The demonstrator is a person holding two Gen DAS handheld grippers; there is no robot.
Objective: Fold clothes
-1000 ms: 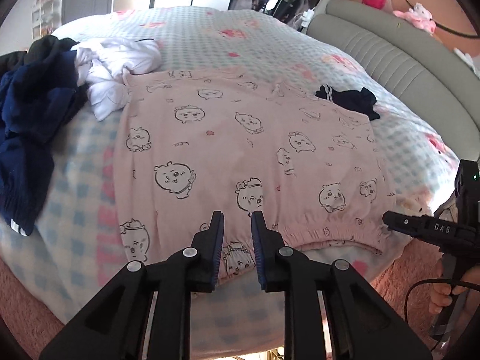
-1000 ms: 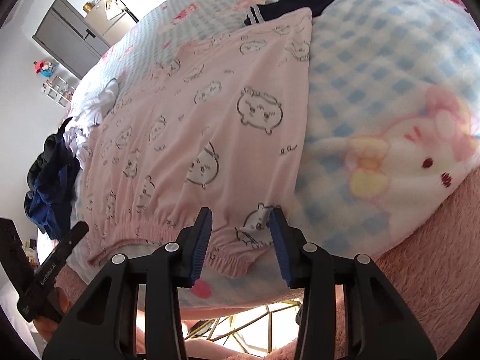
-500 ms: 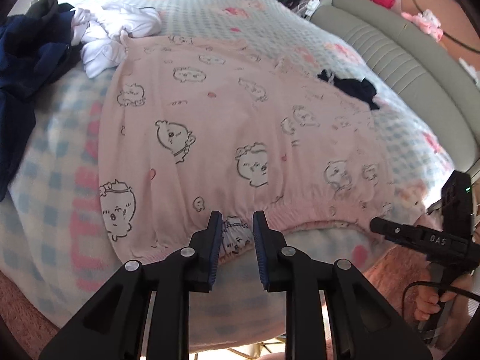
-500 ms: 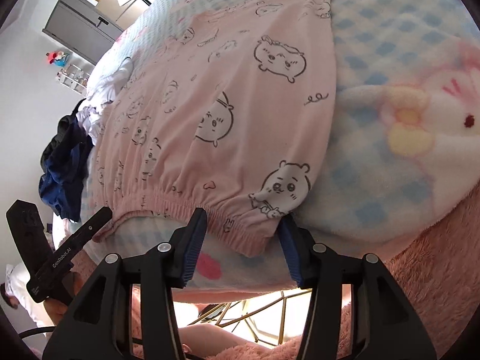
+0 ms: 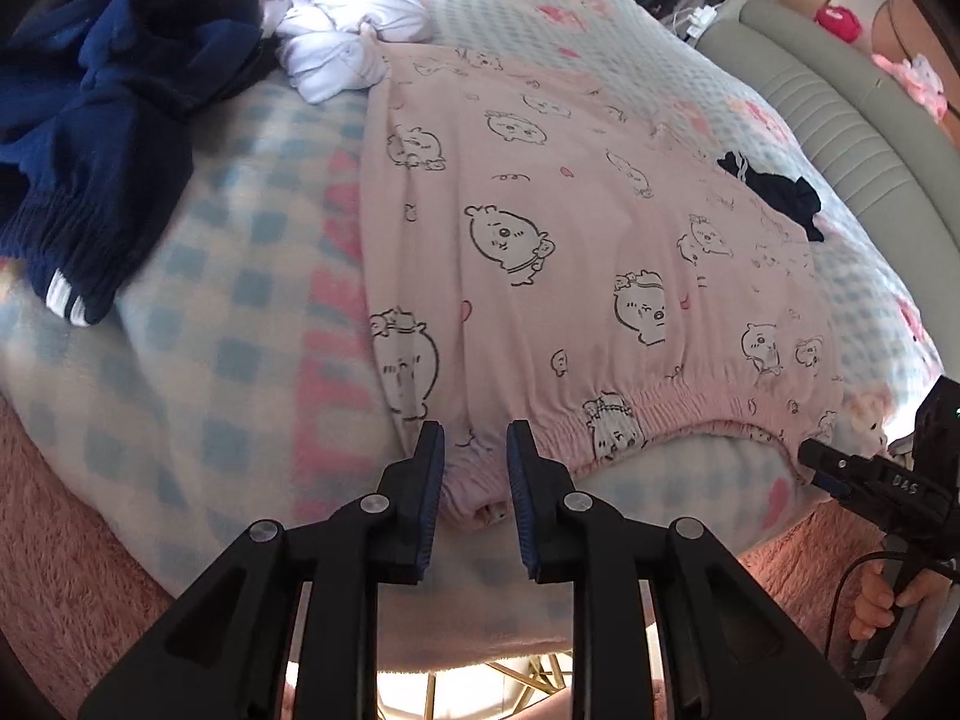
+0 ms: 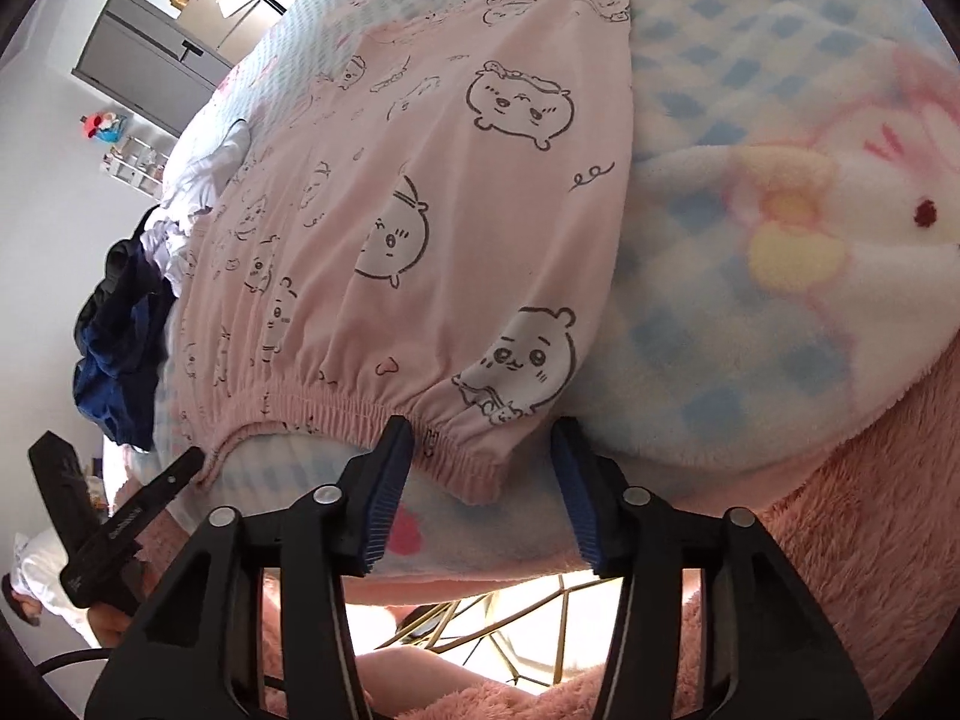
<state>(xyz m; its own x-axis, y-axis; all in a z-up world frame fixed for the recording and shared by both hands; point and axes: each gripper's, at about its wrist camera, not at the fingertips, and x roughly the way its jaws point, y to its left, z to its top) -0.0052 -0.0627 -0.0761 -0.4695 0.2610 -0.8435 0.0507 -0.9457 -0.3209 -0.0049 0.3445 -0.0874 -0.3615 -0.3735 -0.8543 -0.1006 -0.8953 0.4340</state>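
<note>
A pink garment printed with cartoon animals (image 5: 570, 228) lies flat on the bed, its elastic waistband (image 5: 660, 414) hanging over the near edge. My left gripper (image 5: 476, 432) is at the waistband's left corner, and the bunched cloth sits between its fingers without being pressed. In the right wrist view, the same pink garment (image 6: 420, 210) fills the middle. My right gripper (image 6: 482, 426) straddles the right corner of the waistband (image 6: 474, 462); its jaws are closing, with a gap on both sides of the cloth. Each view shows the other gripper: right gripper (image 5: 840, 468), left gripper (image 6: 180, 468).
The bed carries a blue-and-white checked blanket (image 5: 210, 300). A navy garment (image 5: 102, 120) and a white one (image 5: 342, 42) are piled at the far left. A small dark item (image 5: 774, 192) lies at the pink garment's far right. Grey padded headboard (image 5: 840, 120); pink fluffy rug (image 5: 60, 540) below.
My left gripper has slid left and down along the waistband to its left corner, which now sits between the fingers. My right gripper has edged closer to the right corner.
</note>
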